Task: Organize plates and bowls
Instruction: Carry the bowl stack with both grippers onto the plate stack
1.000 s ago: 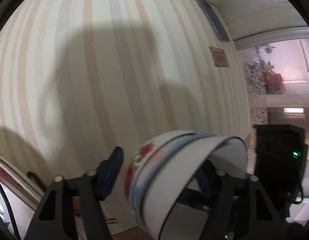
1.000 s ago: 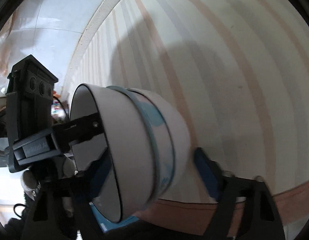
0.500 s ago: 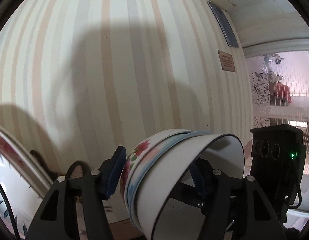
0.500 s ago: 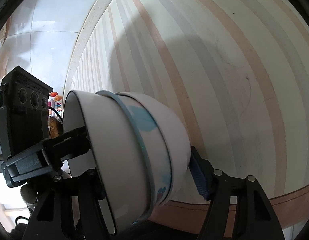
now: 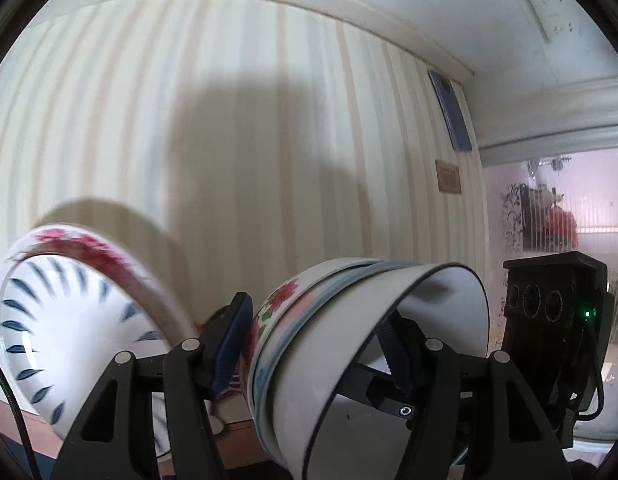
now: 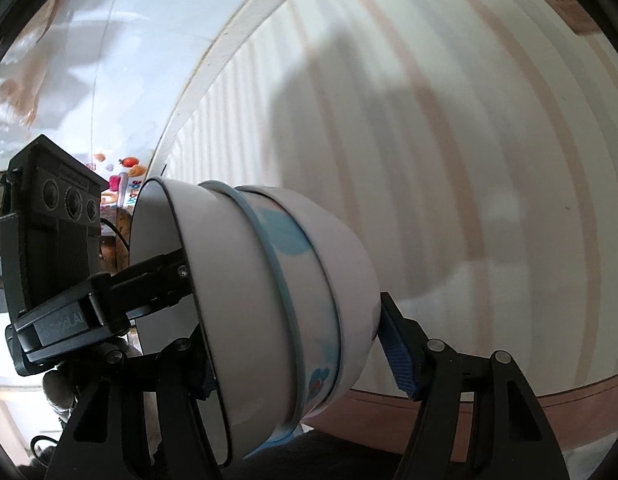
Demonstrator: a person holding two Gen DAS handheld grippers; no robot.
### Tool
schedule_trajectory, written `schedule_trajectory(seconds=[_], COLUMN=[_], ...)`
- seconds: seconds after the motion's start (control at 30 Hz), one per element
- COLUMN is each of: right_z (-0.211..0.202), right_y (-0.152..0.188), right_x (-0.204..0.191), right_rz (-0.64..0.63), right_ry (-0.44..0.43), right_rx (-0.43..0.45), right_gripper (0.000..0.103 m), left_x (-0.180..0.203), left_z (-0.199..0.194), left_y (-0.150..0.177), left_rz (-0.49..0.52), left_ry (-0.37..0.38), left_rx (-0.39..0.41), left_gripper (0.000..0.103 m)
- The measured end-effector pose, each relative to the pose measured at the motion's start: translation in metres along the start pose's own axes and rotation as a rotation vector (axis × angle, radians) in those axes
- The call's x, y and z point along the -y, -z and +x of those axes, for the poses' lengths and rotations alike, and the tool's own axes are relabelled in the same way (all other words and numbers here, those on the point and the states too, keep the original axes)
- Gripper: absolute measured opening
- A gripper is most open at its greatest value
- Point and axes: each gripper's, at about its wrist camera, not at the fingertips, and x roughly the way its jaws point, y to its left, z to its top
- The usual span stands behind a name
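Observation:
A nested stack of bowls (image 5: 349,344) lies on its side in the air; the outer one has red flowers, the middle a blue rim, the inner is white with a dark edge. My left gripper (image 5: 313,344) is shut on it, one blue pad under the base and the other inside the mouth. In the right wrist view the same stack of bowls (image 6: 277,288) sits in my right gripper (image 6: 299,364), which is shut on it too, its right pad against the base and its left finger hidden behind the rim. Each view shows the other gripper's body beside the stack.
Plates stand at the left: a white one with blue leaves (image 5: 49,340) and a red-flowered rim (image 5: 89,248) behind it. A striped wall (image 5: 269,140) fills the background above a brown wooden edge (image 6: 549,404). A doorway with patterned glass (image 5: 549,208) is at the right.
Both grippers have risen and shifted with the stack still held between them. The leaf-patterned and flowered plates have come into the left wrist view at the lower left.

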Motion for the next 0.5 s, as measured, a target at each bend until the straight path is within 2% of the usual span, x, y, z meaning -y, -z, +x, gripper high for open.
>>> schedule_trajectory(seconds=[0.2, 0.33, 0.5], right_z=[0.023, 0.053, 0.082], right_y=[0.009, 0.022, 0.035], right_x=[-0.05, -0.082, -0.102], right_rz=[-0.06, -0.097, -0.112], right_ry=[0.008, 0.02, 0.018], right_rx=[-0.023, -0.039, -0.054], right_gripper=[0.069, 0.069, 0.069], left_x=[-0.041, -0.072, -0.107], left_z=[-0.033, -0.05, -0.062], left_y=[0.009, 0.017, 0.025], left_rz=[-0.046, -0.057, -0.077], left_ry=[0.008, -0.003, -0.014], left_rx=[0.045, 0.061, 0.067], left_gripper=[0.059, 0.059, 0.059])
